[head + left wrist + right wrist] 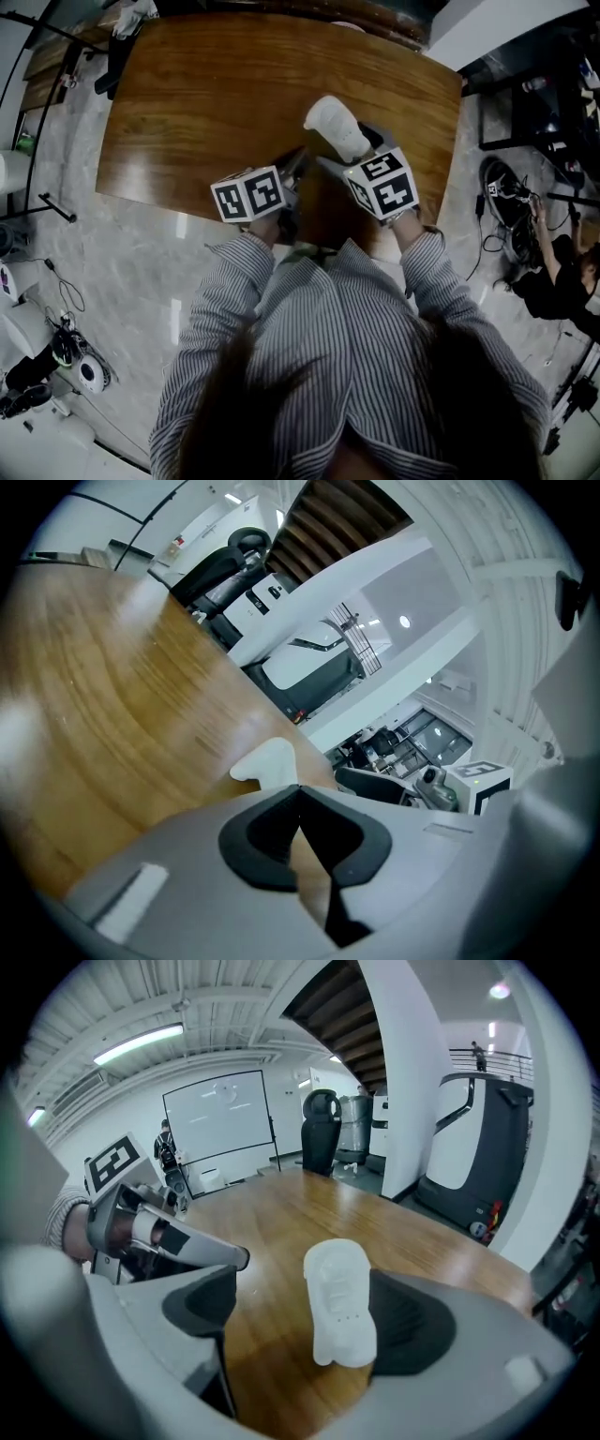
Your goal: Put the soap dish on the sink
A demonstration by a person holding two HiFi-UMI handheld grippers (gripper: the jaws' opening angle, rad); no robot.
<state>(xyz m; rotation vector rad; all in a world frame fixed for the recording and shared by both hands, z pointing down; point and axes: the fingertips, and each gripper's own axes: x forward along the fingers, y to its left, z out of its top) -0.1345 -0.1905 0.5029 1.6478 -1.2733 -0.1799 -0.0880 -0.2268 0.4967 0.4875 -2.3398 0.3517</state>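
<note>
A white soap dish (336, 124) lies on the brown wooden table (216, 84), near its front right part. My right gripper (352, 150) is open around it. In the right gripper view the soap dish (339, 1302) sits between the wide-apart jaws of the right gripper (305, 1314), its near end against the right pad (412, 1321), with a broad gap to the left one. My left gripper (298, 161) hovers just left of it, shut with nothing held. The left gripper view shows the left gripper (300, 794) with its tips touching and the dish (267, 761) just beyond. No sink is in view.
The table's front edge (169, 208) runs just ahead of the person's striped sleeves. Cables and equipment (511, 202) lie on the marble floor at the right, where another person (562, 272) sits. More gear (56, 361) stands at the lower left.
</note>
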